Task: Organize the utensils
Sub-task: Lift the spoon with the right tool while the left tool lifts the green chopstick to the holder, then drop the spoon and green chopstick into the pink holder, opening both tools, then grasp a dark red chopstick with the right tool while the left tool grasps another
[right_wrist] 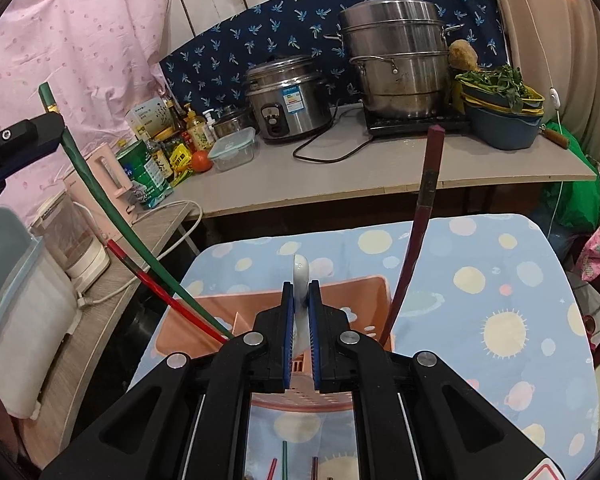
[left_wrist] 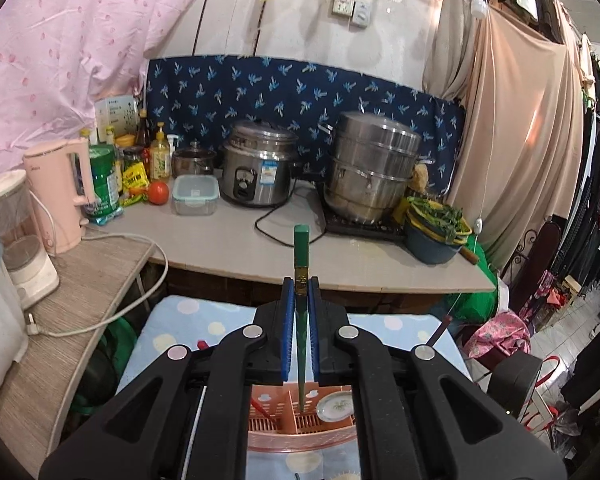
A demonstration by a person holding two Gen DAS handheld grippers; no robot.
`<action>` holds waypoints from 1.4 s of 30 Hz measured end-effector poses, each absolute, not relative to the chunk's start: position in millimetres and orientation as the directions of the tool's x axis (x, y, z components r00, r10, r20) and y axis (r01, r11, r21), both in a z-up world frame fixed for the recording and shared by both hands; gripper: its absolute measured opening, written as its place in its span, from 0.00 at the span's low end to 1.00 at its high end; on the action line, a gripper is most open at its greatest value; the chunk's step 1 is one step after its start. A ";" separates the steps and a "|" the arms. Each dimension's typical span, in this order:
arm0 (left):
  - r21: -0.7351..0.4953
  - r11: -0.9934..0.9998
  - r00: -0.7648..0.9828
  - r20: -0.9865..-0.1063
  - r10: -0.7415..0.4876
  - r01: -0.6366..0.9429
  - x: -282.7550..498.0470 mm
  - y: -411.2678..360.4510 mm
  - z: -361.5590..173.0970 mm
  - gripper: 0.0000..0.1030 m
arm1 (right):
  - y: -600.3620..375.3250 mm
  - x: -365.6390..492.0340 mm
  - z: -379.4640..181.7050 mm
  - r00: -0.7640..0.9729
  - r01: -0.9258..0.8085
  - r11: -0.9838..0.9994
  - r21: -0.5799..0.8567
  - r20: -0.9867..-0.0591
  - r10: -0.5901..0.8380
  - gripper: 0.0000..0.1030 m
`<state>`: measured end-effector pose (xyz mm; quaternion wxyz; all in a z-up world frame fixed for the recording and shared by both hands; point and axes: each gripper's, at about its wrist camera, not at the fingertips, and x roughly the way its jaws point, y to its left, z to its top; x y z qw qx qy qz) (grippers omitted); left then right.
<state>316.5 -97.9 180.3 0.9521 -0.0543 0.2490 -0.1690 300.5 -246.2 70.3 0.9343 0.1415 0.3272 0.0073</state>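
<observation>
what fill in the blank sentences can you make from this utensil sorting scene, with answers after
1. The left gripper is shut on a ____ chopstick.
2. The right gripper is shut on a white ____.
3. The red chopstick already stands in the ____ basket.
4. Behind the table, the steamer pot stands to the ____ of the rice cooker.

Missing words: green; spoon; orange; right

Bright, sharp; heavy fisheye warp w/ dark corners
</observation>
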 end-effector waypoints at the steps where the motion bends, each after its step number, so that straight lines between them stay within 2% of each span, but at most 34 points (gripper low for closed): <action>1: -0.186 0.938 0.812 -0.470 -0.346 0.292 319.3 -99.0 174.0 0.07 | -245.5 301.6 67.6 0.783 0.076 0.960 0.270 -0.612 0.110 0.07; 5: -0.191 0.940 0.791 -0.507 -0.342 0.284 325.9 -97.8 156.3 0.07 | -242.1 303.0 61.9 0.781 0.064 0.962 0.266 -0.614 0.118 0.08; 10: -0.197 0.944 0.793 -0.512 -0.330 0.266 323.9 -90.4 148.5 0.07 | -241.9 298.0 63.6 0.792 0.074 0.965 0.251 -0.603 0.096 0.11; 16: -0.189 0.949 0.798 -0.514 -0.315 0.253 314.6 -83.5 146.4 0.18 | -245.9 285.9 67.5 0.798 0.079 0.964 0.253 -0.595 0.091 0.11; 24: -0.180 0.953 0.793 -0.529 -0.301 0.242 287.8 -68.2 136.3 0.20 | -248.6 247.5 65.8 0.798 0.075 0.963 0.258 -0.594 0.097 0.12; 30: -0.172 0.958 0.766 -0.575 -0.288 0.230 259.2 -55.0 110.5 0.20 | -244.5 206.7 57.3 0.791 0.066 0.966 0.251 -0.603 0.102 0.12; 34: -0.125 0.967 0.760 -0.599 -0.251 0.221 232.1 -48.5 88.5 0.21 | -236.9 176.4 47.7 0.782 0.059 0.970 0.236 -0.615 0.101 0.12; 37: -0.123 0.969 0.739 -0.628 -0.244 0.216 211.5 -40.2 68.9 0.24 | -229.6 150.5 34.6 0.770 0.058 0.974 0.219 -0.631 0.096 0.12; 42: -0.125 0.970 0.687 -0.687 -0.237 0.210 177.1 -27.2 30.9 0.25 | -220.2 111.0 7.5 0.734 0.063 0.975 0.215 -0.672 0.101 0.13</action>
